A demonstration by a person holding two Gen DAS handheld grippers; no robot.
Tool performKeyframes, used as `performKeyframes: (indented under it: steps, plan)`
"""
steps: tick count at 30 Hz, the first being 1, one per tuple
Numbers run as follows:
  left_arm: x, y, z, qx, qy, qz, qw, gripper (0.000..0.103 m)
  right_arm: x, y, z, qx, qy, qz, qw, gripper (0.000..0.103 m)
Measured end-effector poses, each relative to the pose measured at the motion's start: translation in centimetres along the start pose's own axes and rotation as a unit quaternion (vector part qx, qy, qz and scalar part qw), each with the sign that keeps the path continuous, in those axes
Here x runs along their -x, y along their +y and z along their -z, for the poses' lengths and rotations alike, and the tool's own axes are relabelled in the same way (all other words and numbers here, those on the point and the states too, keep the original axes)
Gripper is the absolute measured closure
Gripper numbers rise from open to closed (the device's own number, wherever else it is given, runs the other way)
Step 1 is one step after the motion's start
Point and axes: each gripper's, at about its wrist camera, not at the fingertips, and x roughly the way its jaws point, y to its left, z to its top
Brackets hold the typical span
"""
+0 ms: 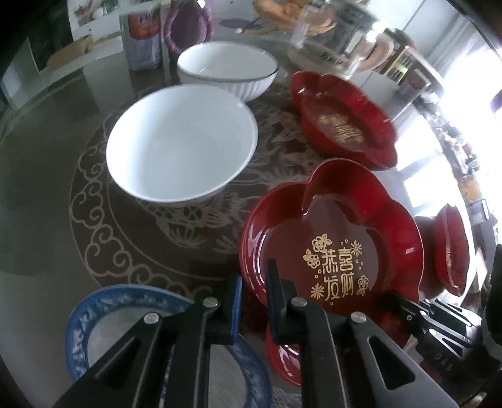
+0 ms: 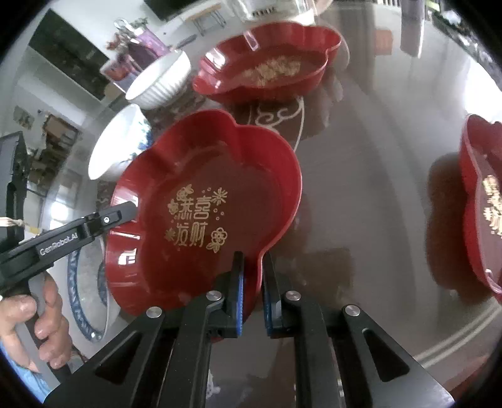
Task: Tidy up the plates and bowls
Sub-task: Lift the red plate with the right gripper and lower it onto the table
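A red flower-shaped plate with gold lettering (image 1: pixel 332 238) (image 2: pixel 204 201) is held at two rim spots. My left gripper (image 1: pixel 254 276) is shut on its left rim; the right wrist view shows that gripper (image 2: pixel 128 210) reaching in from the left. My right gripper (image 2: pixel 253 260) is shut on the near rim, and it shows at the plate's right edge (image 1: pixel 395 298) in the left wrist view. A plain white bowl (image 1: pixel 182 144) (image 2: pixel 116 147) and a ribbed white bowl (image 1: pixel 226 69) (image 2: pixel 160 81) stand behind. Two more red plates (image 1: pixel 342 119) (image 2: pixel 483 204) lie on the table.
A blue-and-white plate (image 1: pixel 94 317) (image 2: pixel 88 282) lies under my left gripper. A person's hand (image 2: pixel 37 314) grips the left handle. At the far table edge stand a printed carton (image 1: pixel 141 40), a purple basket (image 1: pixel 188 28) and glassware (image 1: pixel 313 34). The glass tabletop (image 2: pixel 376 157) reflects light.
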Motion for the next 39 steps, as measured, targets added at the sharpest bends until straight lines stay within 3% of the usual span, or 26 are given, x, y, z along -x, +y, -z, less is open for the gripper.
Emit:
performKeyframes:
  steps: [12, 16, 23, 27, 33, 39]
  plan:
    - [8.7, -5.5, 2.5, -0.031, -0.092, 0.045, 0.9943, 0.090, 9.4, -0.6, 1.9, 0.031, -0.087, -0.001, 0.996, 0.092]
    - [10.0, -8.2, 3.3, -0.045, -0.104, 0.063, 0.9916, 0.090, 12.1, -2.2, 2.9, 0.037, -0.108, 0.009, 0.993, 0.092]
    - [6.6, -16.5, 1.5, -0.076, -0.087, 0.109, 0.9873, 0.090, 16.8, -8.6, 2.9, 0.000, -0.152, 0.060, 0.987, 0.092]
    - [4.1, -21.2, 0.2, -0.096, -0.077, 0.127, 0.9843, 0.090, 17.4, -13.8, 2.5, -0.036, -0.154, 0.088, 0.984, 0.092]
    - [-0.6, -28.4, -1.3, -0.157, -0.060, 0.102, 0.9805, 0.090, 16.9, -19.3, 3.1, -0.083, -0.151, 0.121, 0.978, 0.092]
    - [-3.8, -31.3, -1.6, -0.196, -0.045, 0.062, 0.9777, 0.090, 15.0, -22.5, 3.5, -0.123, -0.134, 0.131, 0.975, 0.092]
